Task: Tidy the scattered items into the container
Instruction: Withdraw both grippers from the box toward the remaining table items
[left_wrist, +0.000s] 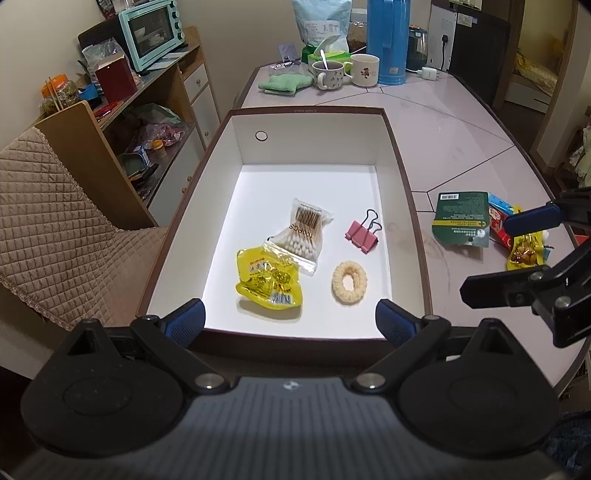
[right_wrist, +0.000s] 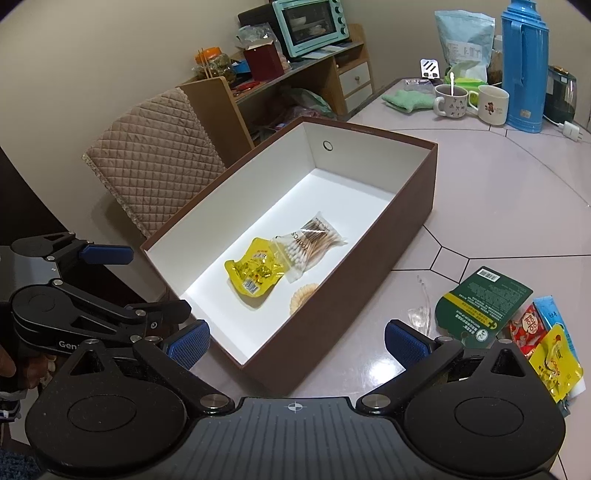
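Both grippers, left (left_wrist: 290, 321) and right (right_wrist: 293, 343), wide open, holding nothing. Box (left_wrist: 402, 177) long axis running away from left camera; swab bag (left_wrist: 301, 236) inside, roughly aligned.

The far half of your box (left_wrist: 399, 162) is bare floor, open from above. Its near half holds a snack pack (left_wrist: 267, 278), swabs (left_wrist: 303, 234), clip (left_wrist: 362, 234) and ring (left_wrist: 349, 282). Packets (right_wrist: 480, 302) crowd the table's (right_wrist: 498, 192) right edge; mugs (left_wrist: 345, 72) and flask (left_wrist: 388, 40) line the far edge.
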